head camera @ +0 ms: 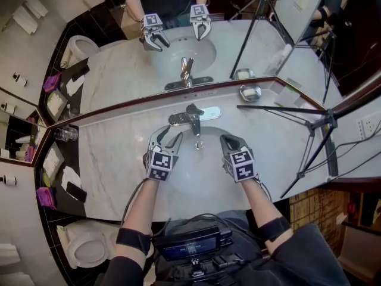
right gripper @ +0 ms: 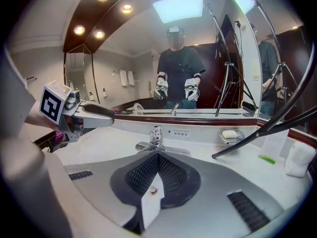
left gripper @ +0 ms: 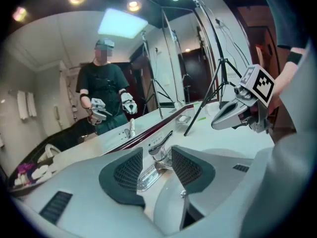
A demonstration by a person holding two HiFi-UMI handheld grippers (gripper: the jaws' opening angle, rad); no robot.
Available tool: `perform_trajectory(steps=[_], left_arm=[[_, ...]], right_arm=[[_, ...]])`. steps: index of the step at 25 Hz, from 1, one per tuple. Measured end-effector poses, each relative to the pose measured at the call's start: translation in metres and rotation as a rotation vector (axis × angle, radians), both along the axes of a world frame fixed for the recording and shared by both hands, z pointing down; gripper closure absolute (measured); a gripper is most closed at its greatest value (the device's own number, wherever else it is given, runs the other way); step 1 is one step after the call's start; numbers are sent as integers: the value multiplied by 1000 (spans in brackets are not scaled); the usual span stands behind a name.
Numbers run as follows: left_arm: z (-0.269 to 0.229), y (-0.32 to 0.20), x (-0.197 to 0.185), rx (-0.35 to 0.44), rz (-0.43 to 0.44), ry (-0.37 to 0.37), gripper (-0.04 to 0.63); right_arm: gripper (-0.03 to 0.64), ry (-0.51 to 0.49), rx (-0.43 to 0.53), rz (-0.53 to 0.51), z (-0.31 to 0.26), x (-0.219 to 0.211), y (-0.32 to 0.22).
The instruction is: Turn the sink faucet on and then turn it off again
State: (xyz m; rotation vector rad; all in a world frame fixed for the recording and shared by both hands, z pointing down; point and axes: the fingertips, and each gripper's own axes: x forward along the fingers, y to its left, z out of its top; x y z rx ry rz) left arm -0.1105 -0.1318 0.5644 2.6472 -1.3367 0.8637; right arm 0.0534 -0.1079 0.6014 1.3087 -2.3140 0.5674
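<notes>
Head view has both of my tongs over the sink basin (head camera: 199,162), one on each side of the drain, with the faucet (head camera: 189,119) at the back rim of the counter (head camera: 113,165), just under the mirror (head camera: 119,70). The faucet's lever lies low along its body, and I can't make out a stream under the spout, so I judge the water to be off.

The left tongs (head camera: 167,137) are spread wide and hold nothing. In the left gripper view the faucet sits framed in the gap between the two pads (left gripper: 130,171). It is farther back than the pads and neither one touches it. I read that gap as room to take the lever from either side, or to get one jaw under it and lift. The head view puts these tongs nearer the faucet than the other pair, a little to its left.

The right tongs (head camera: 228,142) are closed on themselves with nothing between them. The right gripper view shows the pads meeting in a point below the faucet. I take this pair to be parked over the basin's right side, out of the left one's way.

Both forearms reach up from the bottom of the head view, roughly parallel, with the tongs tipped down toward the basin. The left wrist is canted, so the counter edge slants across its view. The right wrist is square and its view is level.
</notes>
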Motion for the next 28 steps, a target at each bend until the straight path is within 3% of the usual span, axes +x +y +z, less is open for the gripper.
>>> perform_trajectory(steps=[6,12,19,28], left_arm=[[32,-22,41,23,172,-212,333],[53,-44,72,46,289,-359,324],[67,-61,95,48,356,-425,330],[91,-59,110,39,416,-517,385]], right_arm=[[597,0,-23,7,19,6,2],[597,-18,-50,35,29,13,1],[597,-21,-68,62,35,24,1],[597,-17,-84,81,44,36,2]])
